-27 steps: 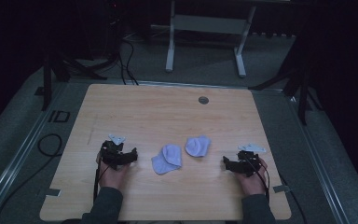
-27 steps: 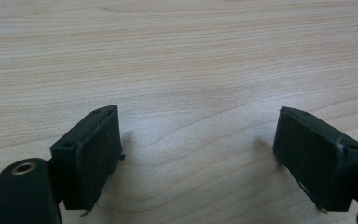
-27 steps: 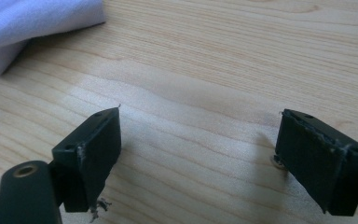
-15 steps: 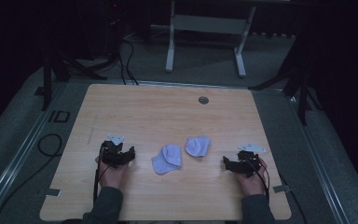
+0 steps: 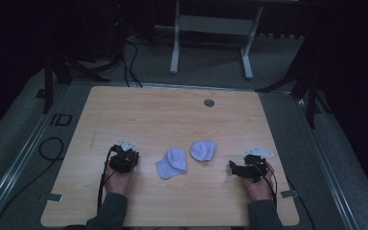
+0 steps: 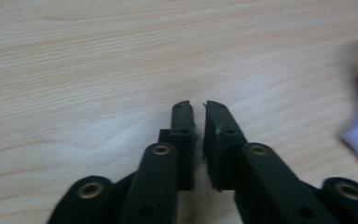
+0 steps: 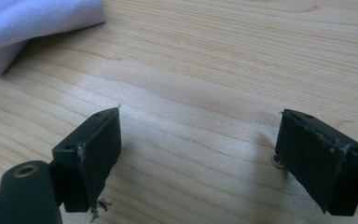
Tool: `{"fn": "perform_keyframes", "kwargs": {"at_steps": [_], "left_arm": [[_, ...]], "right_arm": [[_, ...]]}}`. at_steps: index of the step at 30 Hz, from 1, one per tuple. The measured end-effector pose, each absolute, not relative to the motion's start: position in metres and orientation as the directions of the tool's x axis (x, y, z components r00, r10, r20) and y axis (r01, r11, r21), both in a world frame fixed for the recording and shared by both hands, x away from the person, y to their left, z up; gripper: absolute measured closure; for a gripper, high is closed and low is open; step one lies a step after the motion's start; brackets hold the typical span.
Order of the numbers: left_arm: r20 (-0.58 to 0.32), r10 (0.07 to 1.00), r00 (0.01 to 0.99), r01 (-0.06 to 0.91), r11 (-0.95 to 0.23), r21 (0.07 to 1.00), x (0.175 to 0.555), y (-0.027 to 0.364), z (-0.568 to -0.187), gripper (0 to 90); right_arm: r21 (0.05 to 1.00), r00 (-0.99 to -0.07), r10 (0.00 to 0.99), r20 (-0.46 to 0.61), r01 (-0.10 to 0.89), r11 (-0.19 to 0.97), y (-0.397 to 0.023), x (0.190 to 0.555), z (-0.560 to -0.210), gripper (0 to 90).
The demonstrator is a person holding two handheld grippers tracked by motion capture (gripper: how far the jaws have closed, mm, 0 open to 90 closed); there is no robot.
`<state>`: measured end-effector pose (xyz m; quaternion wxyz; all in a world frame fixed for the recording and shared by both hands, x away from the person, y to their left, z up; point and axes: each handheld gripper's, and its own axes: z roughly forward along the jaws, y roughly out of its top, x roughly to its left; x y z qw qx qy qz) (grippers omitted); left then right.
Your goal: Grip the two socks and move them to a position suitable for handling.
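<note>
Two pale socks [image 5: 172, 163] and [image 5: 203, 150] lie near the tabletop's [image 5: 172, 115] front edge, middle, just apart. Left gripper [image 5: 123, 159] sits front-left, jaws nearly closed, holding nothing. Right gripper [image 5: 242, 168] sits front-right, jaws wide apart, empty. In the gripper views each sock is cut off by the frame edge and blurry.

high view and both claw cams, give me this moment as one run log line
left claw: shut, empty, over bare wood | right claw: open, empty | two pale socks: on table between claws, untouched
</note>
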<state>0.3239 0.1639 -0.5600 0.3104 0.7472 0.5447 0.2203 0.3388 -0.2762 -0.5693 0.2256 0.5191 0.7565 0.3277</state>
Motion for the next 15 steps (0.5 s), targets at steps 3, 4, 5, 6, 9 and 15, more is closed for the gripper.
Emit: {"fn": "perform_keyframes", "kwargs": {"at_steps": [3,4,5,6,9,15], "left_arm": [[-0.014,0.938,0.346,0.667,-0.235,0.707,0.322,0.157,-0.559,89.2],[-0.018,0.935,0.355,0.666,-0.239,0.707,0.321,0.156,-0.558,89.3],[-0.024,0.931,0.366,0.664,-0.243,0.707,0.321,0.154,-0.557,89.4],[-0.026,0.927,0.374,0.662,-0.248,0.708,0.32,0.154,-0.557,89.4],[-0.036,0.914,0.405,0.647,-0.258,0.718,0.316,0.148,-0.554,89.4],[-0.046,0.893,0.447,0.629,-0.277,0.727,0.311,0.138,-0.552,89.3]], "right_arm": [[0.73,-0.359,0.933,-0.001,0.638,0.246,-0.276,0.339,-0.569,14.0],[0.73,-0.359,0.933,-0.001,0.638,0.246,-0.276,0.339,-0.569,14.0],[0.73,-0.359,0.933,-0.001,0.638,0.246,-0.276,0.339,-0.569,14.0],[0.73,-0.359,0.933,-0.001,0.638,0.246,-0.276,0.339,-0.569,14.0],[0.73,-0.359,0.933,-0.001,0.638,0.246,-0.276,0.339,-0.569,14.0],[0.73,-0.358,0.934,-0.001,0.638,0.245,-0.276,0.339,-0.569,14.0]]}}
